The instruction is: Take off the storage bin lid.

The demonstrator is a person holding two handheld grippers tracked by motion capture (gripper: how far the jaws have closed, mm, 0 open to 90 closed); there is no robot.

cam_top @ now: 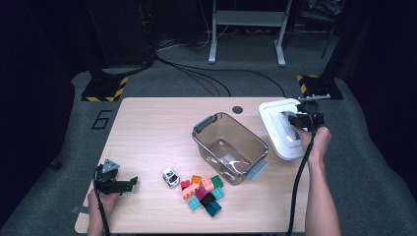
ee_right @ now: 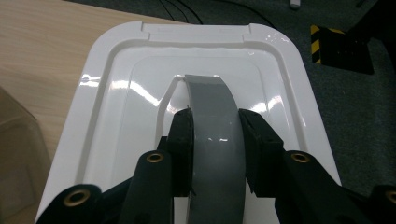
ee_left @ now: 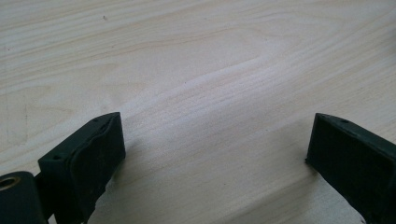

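The white lid (cam_top: 281,129) lies at the table's three o'clock edge, partly overhanging it, and its grey handle (ee_right: 215,140) arches up from the middle. In the right gripper view the right gripper (ee_right: 215,154) has its two black jaws pressed against either side of that handle, clamped on it. In the high view the same gripper (cam_top: 304,119) sits over the lid, with the person's right hand (cam_top: 314,142) behind it at five o'clock and a black cable trailing down along the forearm. Just beside the lid, toward nine o'clock, the clear storage bin (cam_top: 229,146) with grey latches stands open-topped near the table's centre. At six o'clock from the bin a cluster of coloured blocks (cam_top: 203,192) lies bunched together in red, orange, pink, green, teal and black. A small white toy car (cam_top: 170,177) rests just beside the cluster at its nine o'clock. Well apart, at the table's eight o'clock corner, the left gripper (cam_top: 129,183) is held by the left hand (cam_top: 104,200) low over the light wooden table (cam_top: 147,128). In the left gripper view its jaws stand wide apart with bare wood grain between them, gripping nothing.
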